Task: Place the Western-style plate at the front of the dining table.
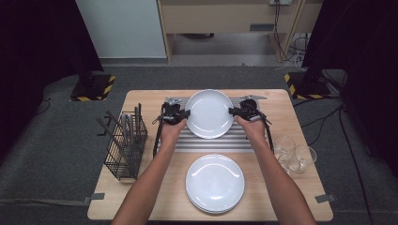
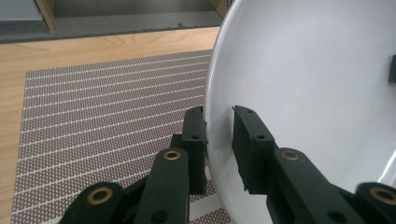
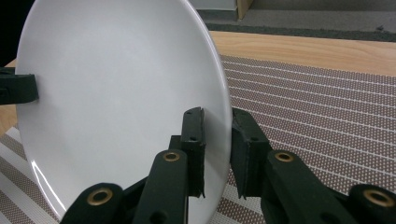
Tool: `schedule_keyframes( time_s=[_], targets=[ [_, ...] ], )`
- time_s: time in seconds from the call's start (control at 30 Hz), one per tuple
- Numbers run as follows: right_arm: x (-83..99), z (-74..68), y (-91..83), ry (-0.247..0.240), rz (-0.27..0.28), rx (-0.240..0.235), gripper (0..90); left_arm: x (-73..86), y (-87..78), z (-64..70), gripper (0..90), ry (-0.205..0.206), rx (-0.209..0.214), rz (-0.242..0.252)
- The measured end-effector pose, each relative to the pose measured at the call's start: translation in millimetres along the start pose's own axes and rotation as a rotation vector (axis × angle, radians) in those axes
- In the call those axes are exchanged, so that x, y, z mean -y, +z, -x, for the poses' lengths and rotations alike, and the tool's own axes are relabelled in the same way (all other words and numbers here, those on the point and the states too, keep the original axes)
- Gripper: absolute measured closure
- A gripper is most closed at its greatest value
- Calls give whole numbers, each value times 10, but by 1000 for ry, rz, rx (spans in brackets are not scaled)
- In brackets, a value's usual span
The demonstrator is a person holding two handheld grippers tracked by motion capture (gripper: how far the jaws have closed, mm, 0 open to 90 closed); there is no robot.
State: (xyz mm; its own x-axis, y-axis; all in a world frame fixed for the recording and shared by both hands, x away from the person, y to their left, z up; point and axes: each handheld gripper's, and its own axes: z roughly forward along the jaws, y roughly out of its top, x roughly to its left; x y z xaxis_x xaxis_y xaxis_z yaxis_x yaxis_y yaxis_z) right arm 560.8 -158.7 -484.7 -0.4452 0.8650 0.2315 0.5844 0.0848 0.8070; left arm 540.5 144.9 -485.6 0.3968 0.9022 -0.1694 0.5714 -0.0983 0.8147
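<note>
A white plate (image 1: 209,114) is held over the striped mat (image 1: 211,144) at the far middle of the table. My left gripper (image 1: 184,114) is shut on its left rim and my right gripper (image 1: 233,111) on its right rim. In the left gripper view the plate (image 2: 303,93) stands on edge, tilted, with the rim between the jaws of my left gripper (image 2: 218,126). The right gripper view shows the plate (image 3: 116,102) the same way, its rim pinched by my right gripper (image 3: 217,126), and the other gripper's jaw on the far rim.
A stack of white plates (image 1: 215,183) lies near the front edge. A black wire cutlery basket (image 1: 126,143) with utensils stands at the left. Two clear glasses (image 1: 294,152) sit at the right. Bare wooden tabletop (image 1: 141,101) surrounds the mat.
</note>
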Motion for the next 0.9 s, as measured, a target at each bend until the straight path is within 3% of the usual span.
schedule_keyframes(
  time_s=[0.33, 0.43, 0.9],
  targets=[
    [58, 60, 88, 32, -14, -18, 755, 55, 86, -41, 726, -11, 8, -23],
    [74, 62, 112, 40, -20, -18, 751, 75, 113, -54, 722, -32, 11, -30],
    [185, 157, 239, 124, -44, -47, 741, 174, 237, -110, 699, -67, 31, -66]
  ],
)
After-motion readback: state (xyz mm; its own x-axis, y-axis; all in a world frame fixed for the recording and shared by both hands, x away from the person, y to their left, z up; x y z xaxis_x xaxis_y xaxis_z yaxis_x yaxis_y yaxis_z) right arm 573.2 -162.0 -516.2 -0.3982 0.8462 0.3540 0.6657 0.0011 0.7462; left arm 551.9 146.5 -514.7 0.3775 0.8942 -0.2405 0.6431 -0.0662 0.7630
